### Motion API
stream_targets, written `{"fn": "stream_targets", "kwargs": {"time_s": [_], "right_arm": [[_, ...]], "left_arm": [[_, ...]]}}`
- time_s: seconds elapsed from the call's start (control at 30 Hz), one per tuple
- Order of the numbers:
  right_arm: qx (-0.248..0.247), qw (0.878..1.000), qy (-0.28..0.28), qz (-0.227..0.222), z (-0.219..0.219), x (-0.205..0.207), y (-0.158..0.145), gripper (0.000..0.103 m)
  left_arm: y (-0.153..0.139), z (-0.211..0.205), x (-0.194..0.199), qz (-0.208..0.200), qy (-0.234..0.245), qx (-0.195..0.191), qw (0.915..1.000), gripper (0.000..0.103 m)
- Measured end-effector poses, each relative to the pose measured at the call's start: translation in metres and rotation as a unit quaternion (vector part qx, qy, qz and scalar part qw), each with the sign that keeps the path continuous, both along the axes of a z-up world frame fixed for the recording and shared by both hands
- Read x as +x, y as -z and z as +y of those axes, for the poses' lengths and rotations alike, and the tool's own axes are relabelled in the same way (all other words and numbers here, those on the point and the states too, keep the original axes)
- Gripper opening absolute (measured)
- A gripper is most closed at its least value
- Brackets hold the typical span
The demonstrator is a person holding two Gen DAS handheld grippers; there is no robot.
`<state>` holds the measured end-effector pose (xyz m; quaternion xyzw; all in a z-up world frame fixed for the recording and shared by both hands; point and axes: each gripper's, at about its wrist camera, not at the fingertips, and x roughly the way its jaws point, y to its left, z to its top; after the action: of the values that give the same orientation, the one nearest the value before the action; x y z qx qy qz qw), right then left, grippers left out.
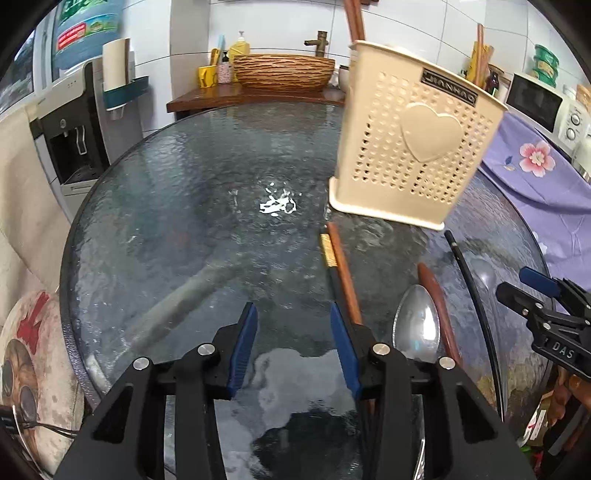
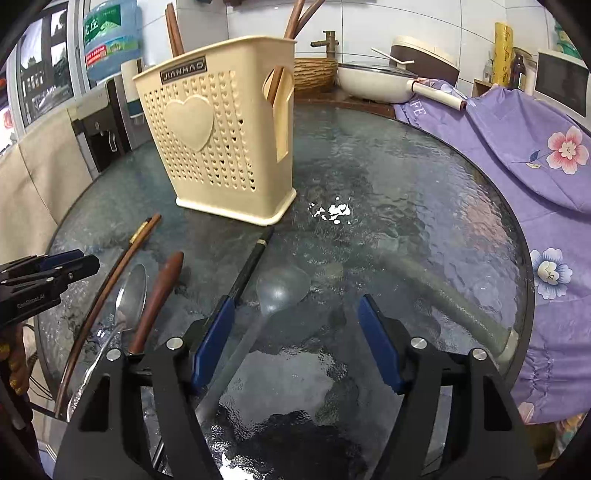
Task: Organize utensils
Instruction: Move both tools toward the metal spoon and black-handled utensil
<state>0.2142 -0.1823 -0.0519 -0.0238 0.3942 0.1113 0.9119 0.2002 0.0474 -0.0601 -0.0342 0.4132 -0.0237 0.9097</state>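
Observation:
A beige perforated utensil holder (image 1: 413, 136) (image 2: 218, 133) with a heart stands on the round glass table (image 1: 184, 221) and holds brown chopsticks (image 2: 291, 18). Loose utensils lie in front of it: a metal spoon (image 1: 417, 325) (image 2: 129, 291), a brown wooden handle (image 1: 439, 306) (image 2: 159, 295), brown and black chopsticks (image 1: 340, 269) (image 2: 122, 262), another black chopstick (image 2: 251, 262) and a clear plastic spoon (image 2: 280, 284). My left gripper (image 1: 293, 321) is open and empty above the table, left of the utensils. My right gripper (image 2: 295, 321) is open and empty over the clear spoon's handle.
A woven basket bowl (image 1: 284, 70) and bottles sit on a wooden shelf behind the table. A water dispenser (image 1: 74, 122) stands at the left. A purple floral cloth (image 2: 535, 155) covers things at the right, next to a white pan (image 2: 373, 81) and a microwave (image 1: 535, 99).

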Motion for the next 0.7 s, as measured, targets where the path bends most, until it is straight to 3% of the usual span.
{"fn": "stream_targets", "kwargs": {"time_s": [0.57,0.7], "right_arm": [[0.0,1.0,-0.002,0.017,0.005,0.005,0.007,0.067],[-0.003,1.0,-0.003,0.02,0.007,0.005,0.009,0.067]], "left_arm": [[0.005,-0.014,-0.005,0.011,0.022,-0.022,0.9995,0.034],[0.004,-0.019,-0.005,0.006,0.023,-0.001,0.9997,0.03]]}}
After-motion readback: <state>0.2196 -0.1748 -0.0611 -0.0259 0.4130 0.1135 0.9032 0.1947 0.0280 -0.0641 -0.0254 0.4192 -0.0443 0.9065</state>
